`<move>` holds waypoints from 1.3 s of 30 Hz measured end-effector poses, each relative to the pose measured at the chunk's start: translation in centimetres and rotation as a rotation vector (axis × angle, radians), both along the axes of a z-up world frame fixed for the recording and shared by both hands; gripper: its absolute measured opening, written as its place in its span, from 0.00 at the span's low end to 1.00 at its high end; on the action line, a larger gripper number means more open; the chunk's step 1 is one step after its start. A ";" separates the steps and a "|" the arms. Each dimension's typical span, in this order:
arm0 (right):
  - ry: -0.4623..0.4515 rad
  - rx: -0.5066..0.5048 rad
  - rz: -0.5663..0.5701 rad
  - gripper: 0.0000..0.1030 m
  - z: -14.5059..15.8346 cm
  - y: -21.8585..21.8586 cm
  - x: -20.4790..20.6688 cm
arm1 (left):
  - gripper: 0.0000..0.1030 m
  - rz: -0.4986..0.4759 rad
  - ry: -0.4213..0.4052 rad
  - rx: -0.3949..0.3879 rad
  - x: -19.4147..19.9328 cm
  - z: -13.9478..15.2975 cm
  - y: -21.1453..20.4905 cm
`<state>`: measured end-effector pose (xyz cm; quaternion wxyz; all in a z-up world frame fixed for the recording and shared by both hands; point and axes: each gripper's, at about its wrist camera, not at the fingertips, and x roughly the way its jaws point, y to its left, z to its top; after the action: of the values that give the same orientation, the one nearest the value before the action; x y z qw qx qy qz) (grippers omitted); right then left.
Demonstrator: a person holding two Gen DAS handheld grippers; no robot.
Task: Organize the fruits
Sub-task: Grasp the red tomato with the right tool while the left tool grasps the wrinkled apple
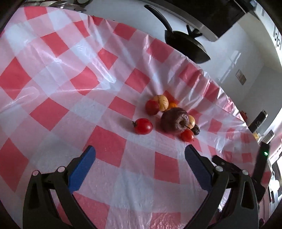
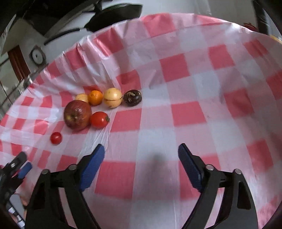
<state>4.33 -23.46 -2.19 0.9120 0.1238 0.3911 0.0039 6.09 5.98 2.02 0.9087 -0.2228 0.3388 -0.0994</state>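
Note:
A cluster of fruits lies on the red-and-white checked cloth [image 1: 70,84]. In the left wrist view I see a wrinkled brown apple [image 1: 174,119], a red tomato [image 1: 143,126], a small tomato [image 1: 187,135], a dark red fruit [image 1: 152,107] and a cream round fruit [image 1: 162,102]. In the right wrist view the apple [image 2: 77,114], a tomato [image 2: 99,119], a small tomato [image 2: 56,138], an orange [image 2: 95,97], a cream fruit [image 2: 112,97] and a dark fruit [image 2: 132,97] show. My left gripper [image 1: 140,152] is open and empty, short of the fruits. My right gripper [image 2: 141,149] is open and empty, to their right.
A black frying pan [image 1: 186,45] hangs on the white wall behind the table; it also shows in the right wrist view [image 2: 114,14]. The cloth's back edge is crumpled against the wall [image 1: 202,74]. The left gripper's blue tip [image 2: 24,170] shows at the lower left.

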 end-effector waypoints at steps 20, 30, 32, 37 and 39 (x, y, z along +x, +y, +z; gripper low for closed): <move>0.044 -0.075 0.166 0.38 0.0 5.7 4.1 | 0.98 -0.016 -0.005 0.020 -0.2 0.0 -0.4; -0.042 0.215 -0.049 0.38 -0.8 0.4 -0.9 | 0.98 -0.036 0.008 0.070 0.0 0.1 -1.3; -0.062 0.247 -0.096 0.38 -0.8 -0.7 -1.2 | 0.98 -0.071 0.016 0.095 0.4 0.1 -2.1; -0.090 0.280 -0.121 0.38 -0.6 -1.6 -1.5 | 0.98 -0.194 0.005 0.221 4.0 0.6 -6.6; -0.094 0.278 -0.117 0.38 -0.5 -1.7 -1.6 | 0.98 -0.234 0.031 0.220 6.1 0.5 -8.0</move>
<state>2.69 -25.13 -2.67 0.9021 0.2711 0.3357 0.0104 12.15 -1.98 2.49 0.9044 -0.0825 0.3853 -0.1636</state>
